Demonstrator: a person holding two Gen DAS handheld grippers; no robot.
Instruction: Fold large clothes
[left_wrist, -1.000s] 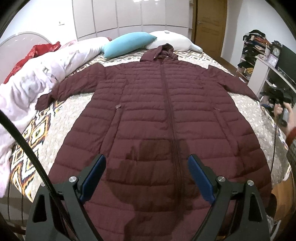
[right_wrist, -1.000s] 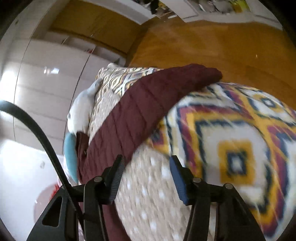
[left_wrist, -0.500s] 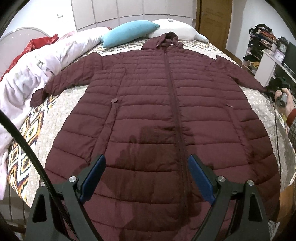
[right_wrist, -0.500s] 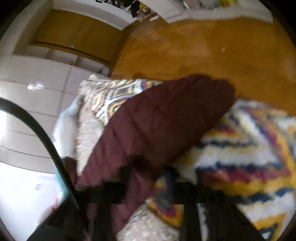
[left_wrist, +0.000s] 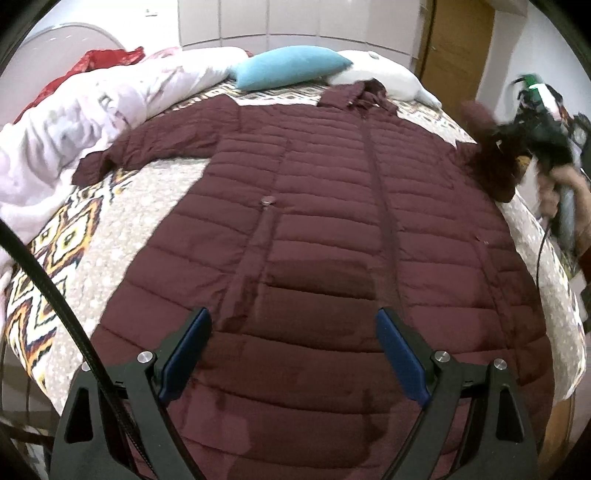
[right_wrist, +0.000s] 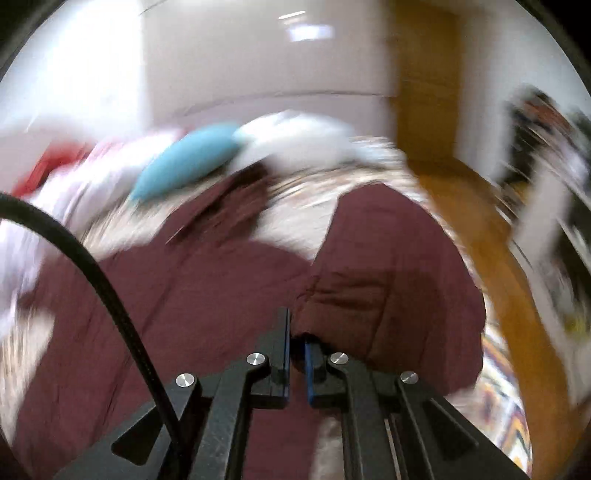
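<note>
The coat (left_wrist: 332, 229) lay flat on the bed (left_wrist: 122, 221). Two pillows (left_wrist: 291, 66) sat behind it, a heaped blanket (left_wrist: 92, 107) on its left.

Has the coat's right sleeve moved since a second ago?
Yes. The right sleeve, pinched in the right hand-held gripper, has lifted off the bedspread, inward toward the coat body.

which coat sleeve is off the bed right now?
The sleeve on the door side, pinched in the right gripper. The other sleeve lies flat beside the white duvet.
</note>
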